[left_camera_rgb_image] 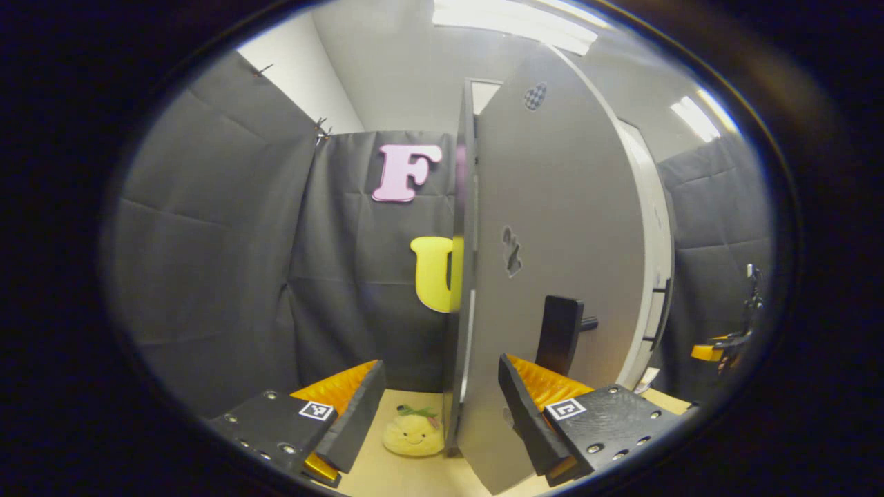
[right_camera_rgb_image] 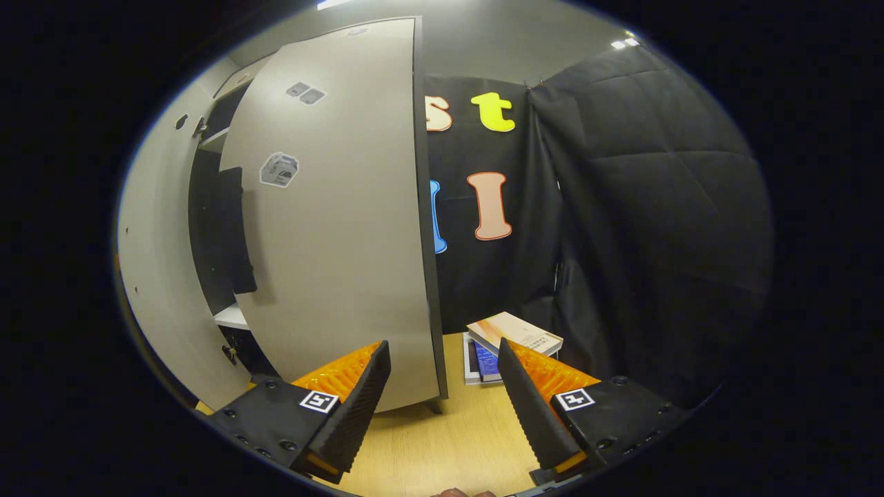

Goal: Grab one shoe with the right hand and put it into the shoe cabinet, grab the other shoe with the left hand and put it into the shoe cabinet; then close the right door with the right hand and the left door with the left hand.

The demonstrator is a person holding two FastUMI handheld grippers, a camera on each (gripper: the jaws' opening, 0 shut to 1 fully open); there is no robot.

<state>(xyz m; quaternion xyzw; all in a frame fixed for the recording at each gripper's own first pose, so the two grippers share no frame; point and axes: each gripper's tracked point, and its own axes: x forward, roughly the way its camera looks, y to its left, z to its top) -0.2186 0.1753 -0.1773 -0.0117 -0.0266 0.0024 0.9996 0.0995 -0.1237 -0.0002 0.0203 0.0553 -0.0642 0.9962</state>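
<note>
In the left gripper view the grey left cabinet door (left_camera_rgb_image: 552,207) stands nearly edge-on, with a black handle (left_camera_rgb_image: 559,331) on its face. My left gripper (left_camera_rgb_image: 442,386) is open, and the door's free edge (left_camera_rgb_image: 461,276) rises between its two fingers. Whether a finger touches the door I cannot tell. In the right gripper view the grey right door (right_camera_rgb_image: 338,241) stands partly swung, its dark edge (right_camera_rgb_image: 425,207) just above my right gripper (right_camera_rgb_image: 442,373), which is open with nothing held. Past that door a dark cabinet opening (right_camera_rgb_image: 210,228) with a white shelf (right_camera_rgb_image: 231,317) is visible.
A yellow plush toy (left_camera_rgb_image: 414,433) lies on the wooden floor (left_camera_rgb_image: 400,476) by the left door's foot. Stacked books (right_camera_rgb_image: 511,338) lie on the floor to the right of the right door. The other gripper (left_camera_rgb_image: 725,348) is seen far right. Black cloth walls close in on both sides.
</note>
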